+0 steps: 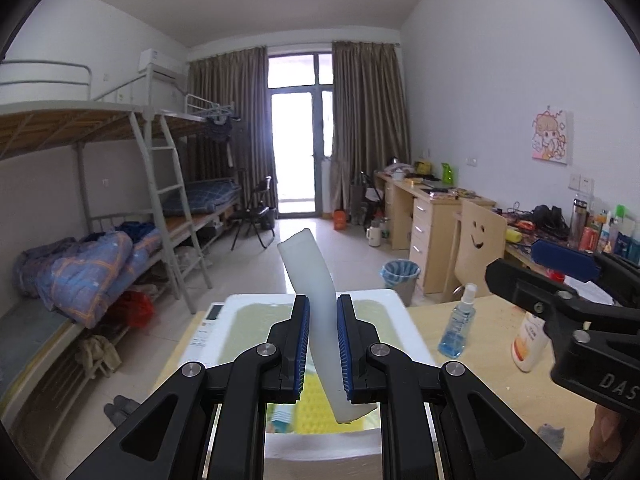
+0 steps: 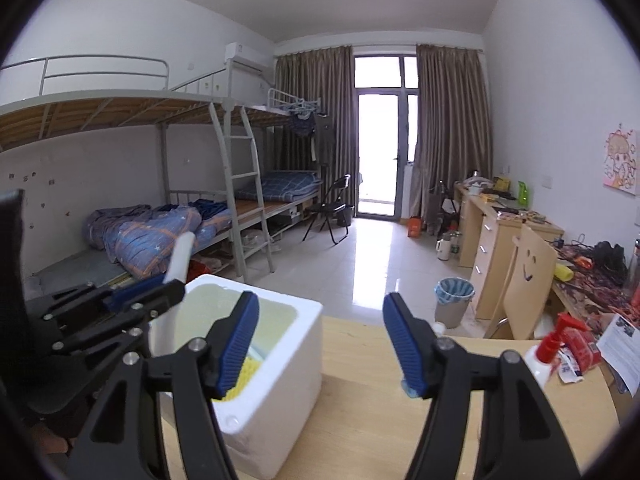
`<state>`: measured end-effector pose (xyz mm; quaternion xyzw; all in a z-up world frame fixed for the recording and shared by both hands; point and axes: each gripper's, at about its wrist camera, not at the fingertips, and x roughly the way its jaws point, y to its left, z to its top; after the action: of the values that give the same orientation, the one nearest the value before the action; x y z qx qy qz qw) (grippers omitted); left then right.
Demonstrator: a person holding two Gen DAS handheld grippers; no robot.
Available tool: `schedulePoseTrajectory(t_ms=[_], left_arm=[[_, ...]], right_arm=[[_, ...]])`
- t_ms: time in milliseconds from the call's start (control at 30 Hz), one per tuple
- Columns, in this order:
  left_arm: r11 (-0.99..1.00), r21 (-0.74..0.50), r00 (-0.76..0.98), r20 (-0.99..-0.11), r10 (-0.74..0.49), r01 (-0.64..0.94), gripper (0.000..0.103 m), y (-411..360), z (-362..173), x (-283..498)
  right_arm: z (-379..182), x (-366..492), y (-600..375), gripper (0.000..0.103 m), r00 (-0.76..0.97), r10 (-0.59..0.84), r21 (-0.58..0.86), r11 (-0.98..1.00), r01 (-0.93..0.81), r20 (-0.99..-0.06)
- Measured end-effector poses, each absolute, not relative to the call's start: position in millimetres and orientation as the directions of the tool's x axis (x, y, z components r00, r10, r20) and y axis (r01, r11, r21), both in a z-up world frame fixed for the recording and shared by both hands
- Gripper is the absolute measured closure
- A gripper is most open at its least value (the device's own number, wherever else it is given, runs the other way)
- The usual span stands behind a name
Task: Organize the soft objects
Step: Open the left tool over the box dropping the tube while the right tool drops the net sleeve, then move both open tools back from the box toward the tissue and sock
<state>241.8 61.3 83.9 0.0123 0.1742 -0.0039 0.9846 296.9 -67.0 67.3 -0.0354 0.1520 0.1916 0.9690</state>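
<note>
Dorm room, bunk beds left, wooden table [image 2: 360, 420] under me. My left gripper [image 1: 323, 344] clamped on white soft tube [image 1: 316, 300], held tilted above white foam box [image 2: 280, 392]; yellow foam sheet [image 1: 316, 412] already inside. My right gripper [image 2: 320, 344] spread wide, holding nothing, over table beside box. Judgement: lower tube past rim before letting go, lay flat on yellow sheet so it doesn't spring out. Left view alone shows blue spray bottle [image 1: 458, 324]; right view alone shows red pump bottle [image 2: 548, 356].
</note>
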Motion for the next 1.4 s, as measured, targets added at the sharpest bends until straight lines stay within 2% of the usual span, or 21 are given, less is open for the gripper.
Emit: schedulePoseTrajectory(t_ms=[133,167,333,433,500,533,567,633,700,1000,1333,1400], left_arm=[[0.999,0.022,0.937,-0.349,-0.018,0.027,0.087,55.3,81.9,246.4],[0.999,0.021,0.937,-0.349,-0.017,0.026,0.082,55.4,81.1,246.1],[0.999,0.031,0.934,-0.358,0.002,0.01,0.082,56.7,76.7,252.3],[0.999,0.034,0.931,-0.364,0.008,0.005,0.075,56.4,73.6,256.2],[1.0,0.031,0.931,-0.364,0.016,-0.006,0.054,58.1,72.5,258.4],[0.999,0.034,0.932,-0.362,0.024,-0.013,0.027,58.2,72.3,258.4],[0.999,0.035,0.933,-0.36,0.029,-0.018,0.01,58.6,72.4,258.2],[0.999,0.033,0.94,-0.339,0.035,-0.026,0.001,57.9,73.6,254.8],[0.998,0.033,0.951,-0.305,0.058,-0.051,0.001,58.6,75.6,250.9],[0.998,0.021,0.944,-0.325,0.058,-0.054,0.001,59.1,75.6,250.0],[0.998,0.026,0.953,-0.295,0.061,-0.056,0.001,51.3,85.7,229.2],[0.998,0.031,0.956,-0.288,0.059,-0.052,0.001,47.7,88.6,222.4]], right_arm=[[66.5,299.5,-70.9,0.034,0.883,0.352,-0.005,0.928,-0.372,-0.312],[65.6,300.1,-70.5,0.034,0.882,0.351,-0.008,0.928,-0.372,-0.314],[62.0,302.7,-70.7,0.034,0.881,0.353,-0.009,0.927,-0.375,-0.316],[58.8,303.7,-73.8,0.034,0.88,0.353,-0.006,0.927,-0.374,-0.317],[58.0,303.7,-73.6,0.034,0.88,0.352,-0.002,0.928,-0.372,-0.32],[57.7,303.5,-75.8,0.034,0.88,0.351,0.0,0.929,-0.371,-0.321],[57.7,304.3,-77.4,0.034,0.88,0.351,0.0,0.929,-0.37,-0.321],[57.8,304.5,-78.7,0.034,0.88,0.349,0.003,0.93,-0.367,-0.321],[57.2,303.5,-81.0,0.034,0.881,0.348,0.006,0.931,-0.366,-0.321],[58.9,299.8,-81.1,0.034,0.883,0.347,0.004,0.931,-0.365,-0.317],[66.6,281.0,-93.5,0.034,0.889,0.352,-0.001,0.929,-0.369,-0.293],[67.9,276.6,-96.5,0.029,0.887,0.358,0.001,0.927,-0.374,-0.292]])
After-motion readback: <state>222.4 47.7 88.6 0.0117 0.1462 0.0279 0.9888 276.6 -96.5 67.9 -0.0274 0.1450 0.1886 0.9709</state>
